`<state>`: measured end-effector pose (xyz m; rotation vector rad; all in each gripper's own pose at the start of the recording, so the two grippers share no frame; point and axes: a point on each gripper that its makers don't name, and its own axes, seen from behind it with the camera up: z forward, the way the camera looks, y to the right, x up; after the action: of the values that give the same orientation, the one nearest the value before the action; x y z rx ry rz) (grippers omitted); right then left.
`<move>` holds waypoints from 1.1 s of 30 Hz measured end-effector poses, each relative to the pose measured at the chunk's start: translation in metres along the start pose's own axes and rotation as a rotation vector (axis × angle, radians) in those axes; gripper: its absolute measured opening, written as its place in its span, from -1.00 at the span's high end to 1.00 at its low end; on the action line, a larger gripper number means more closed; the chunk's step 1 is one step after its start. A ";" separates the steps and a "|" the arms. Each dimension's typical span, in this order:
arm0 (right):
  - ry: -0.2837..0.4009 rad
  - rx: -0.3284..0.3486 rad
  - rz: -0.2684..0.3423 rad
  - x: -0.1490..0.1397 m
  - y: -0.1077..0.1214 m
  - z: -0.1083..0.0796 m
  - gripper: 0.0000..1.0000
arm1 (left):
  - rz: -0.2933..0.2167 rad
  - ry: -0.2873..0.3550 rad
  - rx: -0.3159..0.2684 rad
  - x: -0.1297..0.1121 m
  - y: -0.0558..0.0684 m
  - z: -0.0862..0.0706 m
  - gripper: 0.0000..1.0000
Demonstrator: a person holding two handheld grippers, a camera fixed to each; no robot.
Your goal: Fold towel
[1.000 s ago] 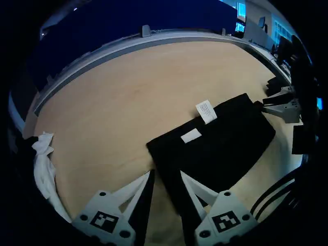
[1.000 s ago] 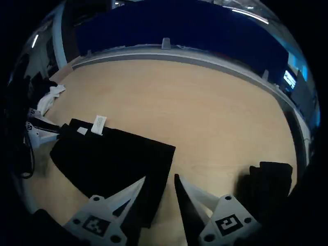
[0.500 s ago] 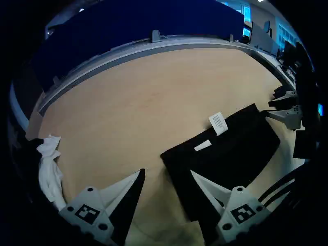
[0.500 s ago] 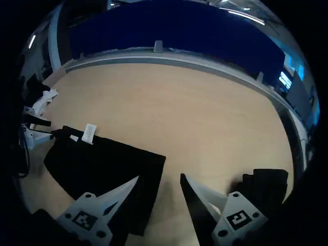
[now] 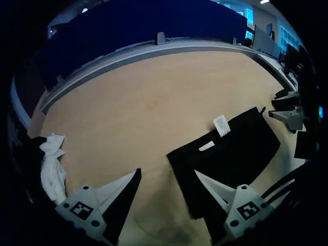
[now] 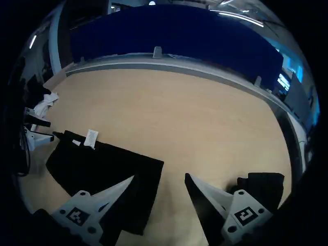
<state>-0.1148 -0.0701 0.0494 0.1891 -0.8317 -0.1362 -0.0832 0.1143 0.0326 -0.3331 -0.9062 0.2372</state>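
Towel (image 5: 233, 156), black, lies flat on the desk (image 5: 143, 94). Its long axis runs from the left hand-held gripper (image 5: 166, 172) to the right hand-held gripper (image 6: 160, 176). The label (image 5: 222, 125) edge faces the far desk side. Both hand-held grippers are released, fingers spread, grasping nothing.

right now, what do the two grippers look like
The left gripper and right gripper look alike: white, pointed wedge-shaped fingers with black inner faces. Each finger's base carries a square black-and-white marker and small dark screw holes. Black cables run beside the left gripper.
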 end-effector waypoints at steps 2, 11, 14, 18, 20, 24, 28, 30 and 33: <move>0.001 0.001 0.003 0.000 0.000 -0.002 -0.71 | -0.003 0.001 0.006 0.000 -0.002 -0.001 -0.70; 0.004 0.004 0.001 -0.009 -0.001 -0.017 -0.71 | -0.027 0.013 0.007 -0.008 -0.003 -0.020 -0.70; 0.001 0.005 0.005 -0.015 -0.001 -0.024 -0.71 | -0.043 0.012 0.000 -0.017 0.000 -0.028 -0.70; 0.003 0.004 0.015 -0.022 -0.001 -0.034 -0.71 | -0.062 0.011 -0.002 -0.032 0.004 -0.039 -0.70; 0.004 0.003 0.018 -0.025 -0.001 -0.040 -0.71 | -0.068 0.009 -0.001 -0.040 0.006 -0.044 -0.70; 0.006 -0.002 0.022 -0.032 0.000 -0.052 -0.71 | -0.079 0.005 0.005 -0.056 0.007 -0.055 -0.70; 0.005 -0.007 0.025 -0.040 0.002 -0.062 -0.71 | -0.088 0.006 0.007 -0.067 0.009 -0.065 -0.70; 0.004 -0.009 0.025 -0.043 0.002 -0.066 -0.71 | -0.090 0.007 0.009 -0.071 0.009 -0.068 -0.70; 0.004 -0.010 0.023 -0.046 0.003 -0.069 -0.71 | -0.092 0.008 0.014 -0.075 0.007 -0.072 -0.70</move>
<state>-0.0941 -0.0502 -0.0279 0.1705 -0.8291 -0.1180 -0.0706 0.0827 -0.0654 -0.2787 -0.9095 0.1573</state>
